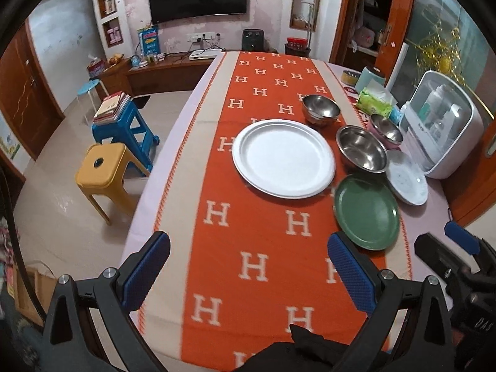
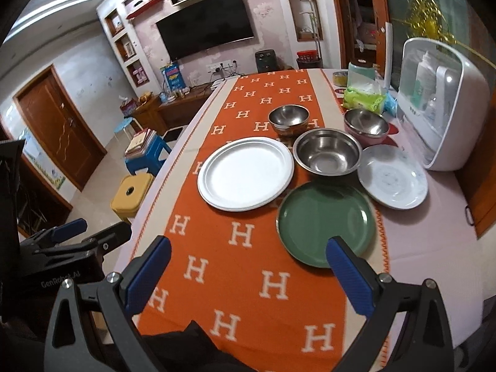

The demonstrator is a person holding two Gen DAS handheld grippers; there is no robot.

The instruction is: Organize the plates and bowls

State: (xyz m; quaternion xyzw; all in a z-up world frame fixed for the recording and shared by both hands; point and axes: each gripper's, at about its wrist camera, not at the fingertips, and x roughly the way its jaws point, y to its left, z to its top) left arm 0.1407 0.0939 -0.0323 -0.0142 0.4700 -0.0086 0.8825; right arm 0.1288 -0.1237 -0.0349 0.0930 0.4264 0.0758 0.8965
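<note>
On the orange runner lie a large silver plate (image 1: 283,158) (image 2: 245,173), a green plate (image 1: 367,210) (image 2: 324,221) and a small white speckled plate (image 1: 407,176) (image 2: 392,181). Three steel bowls stand behind them: a middle one (image 1: 361,148) (image 2: 327,155), a far one (image 1: 321,110) (image 2: 288,119) and one with a pink outside (image 1: 386,130) (image 2: 365,125). My left gripper (image 1: 248,269) is open and empty above the runner, short of the plates. My right gripper (image 2: 248,269) is open and empty, its right finger near the green plate's front rim.
A white lidded storage box (image 1: 446,127) (image 2: 440,102) stands at the table's right edge, with a green tissue pack (image 1: 373,100) (image 2: 364,97) and jars behind. Yellow (image 1: 102,170) and blue (image 1: 127,127) stools stand left of the table.
</note>
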